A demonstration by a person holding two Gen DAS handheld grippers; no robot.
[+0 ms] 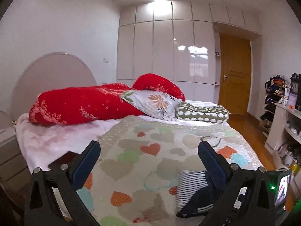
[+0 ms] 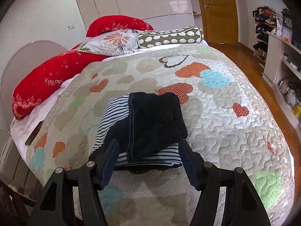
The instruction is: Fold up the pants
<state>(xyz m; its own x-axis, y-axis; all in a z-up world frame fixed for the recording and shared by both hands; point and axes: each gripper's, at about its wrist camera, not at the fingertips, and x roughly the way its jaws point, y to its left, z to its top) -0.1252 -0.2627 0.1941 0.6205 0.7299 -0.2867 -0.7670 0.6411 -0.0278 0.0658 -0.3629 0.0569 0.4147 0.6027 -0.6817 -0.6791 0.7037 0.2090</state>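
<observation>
Left wrist view first, from its left edge: a pale rounded headboard stands behind a bed whose pink blanket lies under a long red pillow. The left gripper hangs over the bed with its jaws spread wide and nothing between them; only the heart-patterned quilt shows in the gap. A flowered pillow leans on the red one, and a green spotted bolster lies just beside it. Low at the right, partly behind the right-hand finger, sit the folded pants, navy with a striped part. Behind the bed are glossy white wardrobe doors, then a wooden door, then cluttered shelves at the far right.

In the right wrist view, the red pillow lies along the left side of the bed, with a dark flat object near the quilt's left edge; what it is cannot be told. The pants rest in a folded bundle on the quilt, near its front middle, dark fabric on top and the striped layer showing at the left and underneath. The right gripper has its jaws wide apart, one finger at each side of the bundle's near end, the pads not pressing on the cloth. The shelves line the right wall.
</observation>
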